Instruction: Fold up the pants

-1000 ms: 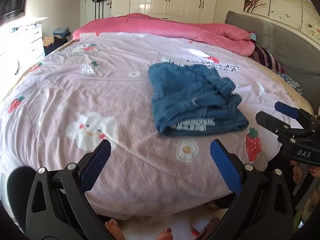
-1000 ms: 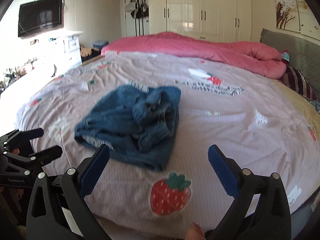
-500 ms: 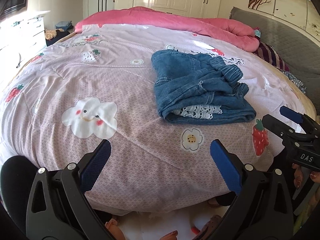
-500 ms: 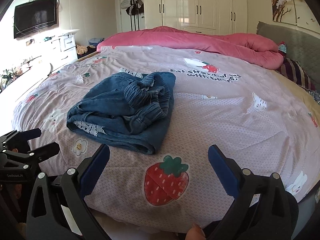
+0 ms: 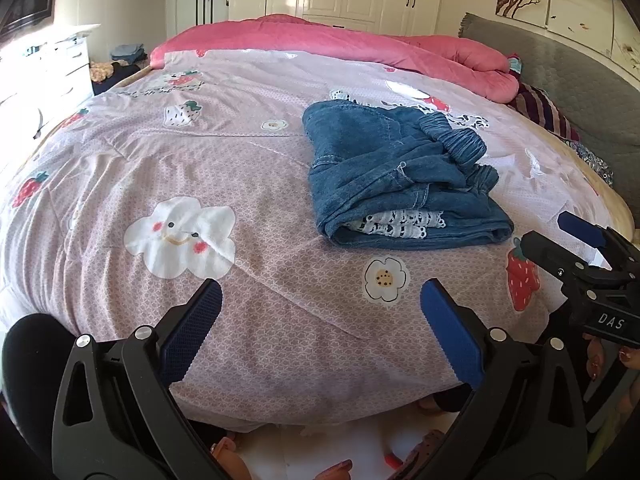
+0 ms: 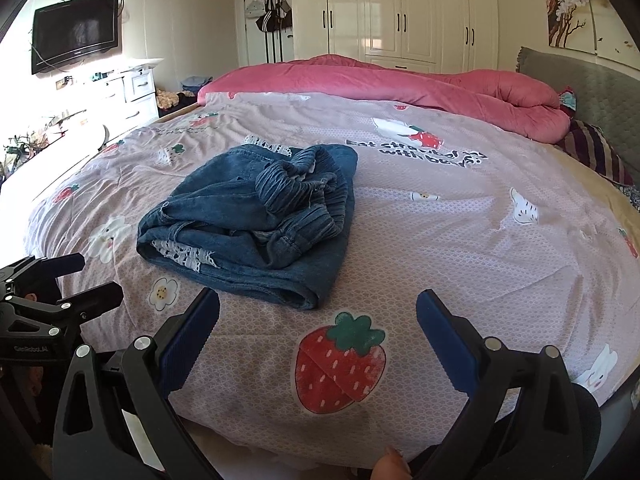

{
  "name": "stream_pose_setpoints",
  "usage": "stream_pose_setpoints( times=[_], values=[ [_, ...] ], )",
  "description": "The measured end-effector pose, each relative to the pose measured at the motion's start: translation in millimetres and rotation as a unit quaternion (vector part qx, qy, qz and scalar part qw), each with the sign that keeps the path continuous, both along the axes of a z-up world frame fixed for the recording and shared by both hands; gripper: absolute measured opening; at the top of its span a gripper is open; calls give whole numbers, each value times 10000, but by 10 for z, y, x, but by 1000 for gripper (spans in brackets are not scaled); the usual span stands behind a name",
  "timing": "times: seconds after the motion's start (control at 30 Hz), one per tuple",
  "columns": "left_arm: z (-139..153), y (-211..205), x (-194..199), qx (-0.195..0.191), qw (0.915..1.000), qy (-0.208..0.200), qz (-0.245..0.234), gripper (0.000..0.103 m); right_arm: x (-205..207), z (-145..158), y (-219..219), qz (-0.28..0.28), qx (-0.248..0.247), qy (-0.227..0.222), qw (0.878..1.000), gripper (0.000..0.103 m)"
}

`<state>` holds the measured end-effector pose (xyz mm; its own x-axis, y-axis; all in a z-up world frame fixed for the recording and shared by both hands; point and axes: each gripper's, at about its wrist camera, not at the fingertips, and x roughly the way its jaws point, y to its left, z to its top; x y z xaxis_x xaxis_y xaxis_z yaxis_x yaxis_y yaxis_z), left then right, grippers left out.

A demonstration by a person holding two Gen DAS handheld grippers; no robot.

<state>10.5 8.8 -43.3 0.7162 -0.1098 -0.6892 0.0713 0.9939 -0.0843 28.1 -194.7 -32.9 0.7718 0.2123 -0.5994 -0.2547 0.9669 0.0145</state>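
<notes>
Pants (image 5: 400, 184) lie bunched, inner folds hidden; both tongs empty.

light: bright daylight from left | glare: left edge blown out | focus: sharp | edges: fisheye bending, dark corners

Black tongs (image 5: 320, 320), blue ribbed pads (image 5: 192, 332)
</notes>
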Motion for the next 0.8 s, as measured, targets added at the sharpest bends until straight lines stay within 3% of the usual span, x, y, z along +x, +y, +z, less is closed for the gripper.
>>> stream_pose_setpoints(
  times=[0.8],
  values=[
    [30,-4,-11,57,10000,-42,59,93,19,-38,11,-32,-58,66,10000,98]
  ],
)
